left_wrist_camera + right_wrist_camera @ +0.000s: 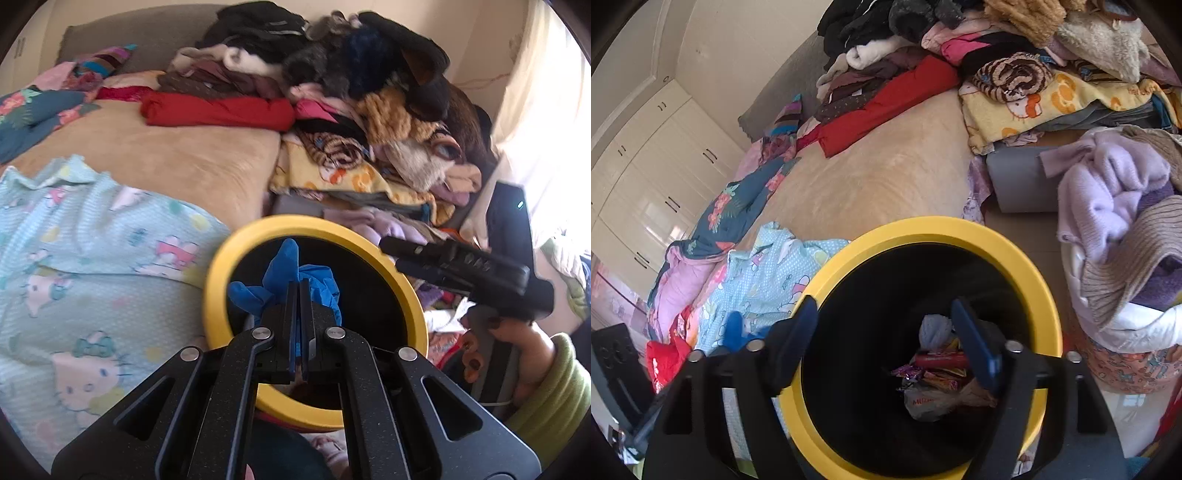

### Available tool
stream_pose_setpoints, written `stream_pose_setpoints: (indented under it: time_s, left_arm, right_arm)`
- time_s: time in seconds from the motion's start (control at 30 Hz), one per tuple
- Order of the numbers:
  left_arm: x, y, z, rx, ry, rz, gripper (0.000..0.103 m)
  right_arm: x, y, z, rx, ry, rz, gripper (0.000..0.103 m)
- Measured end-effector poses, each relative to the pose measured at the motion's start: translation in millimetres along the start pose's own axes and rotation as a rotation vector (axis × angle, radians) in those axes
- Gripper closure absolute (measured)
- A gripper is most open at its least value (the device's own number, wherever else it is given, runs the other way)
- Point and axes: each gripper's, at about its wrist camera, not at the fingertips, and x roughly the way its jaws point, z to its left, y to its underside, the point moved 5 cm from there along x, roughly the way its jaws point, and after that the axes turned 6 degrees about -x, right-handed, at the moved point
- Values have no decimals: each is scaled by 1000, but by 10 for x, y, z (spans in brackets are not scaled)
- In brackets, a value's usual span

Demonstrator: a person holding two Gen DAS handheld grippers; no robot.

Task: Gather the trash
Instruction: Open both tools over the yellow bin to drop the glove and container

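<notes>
Left gripper [300, 295] pinches a blue glove [280, 280] right over the yellow-rimmed bin [221, 266] at lower center, ready to drop, while right gripper [886, 339] hangs open over it.

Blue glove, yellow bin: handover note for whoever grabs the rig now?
Left gripper: shut on the crumpled blue rubber glove, held over the yellow-rimmed black bin.
Right gripper: open, empty, above the bin mouth.
Done: snack wrappers and a plastic bag lie at the bin's bottom.
Left: release the glove into the bin, then check the bed for more trash.
</notes>
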Motion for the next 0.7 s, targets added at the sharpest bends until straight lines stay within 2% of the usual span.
stream_pose_setpoints:
  time_s: [0.07,0.2,0.23,0.3,0.43,0.5,0.7]
  left_arm:
    - [79,30,-50,16,-2,14,101]
    - [131,51,-62,26,-14,15,69]
    - [126,52,-58,24,-17,14,66]
    - [78,56,-30,26,-33,7,51]
    - [-84,18,64,21,-62,-30,31]
    - [-184,-5,132,13,-89,-54,15]
    - [-541,-18,335,-14,-159,-139,11]
  right_arm:
    - [-85,-14,-32,-7,16,-12,21]
    - [-274,-45,-55,-32,56,-44,16]
    - [-314,-53,-50,-37,60,-52,14]
    - [-364,-71,-25,-41,61,-62,12]
    - [-435,-57,102,-77,48,-78,9]
    - [-460,-28,191,-100,51,-93,8]
    - [-529,114,500,-215,89,-182,6]
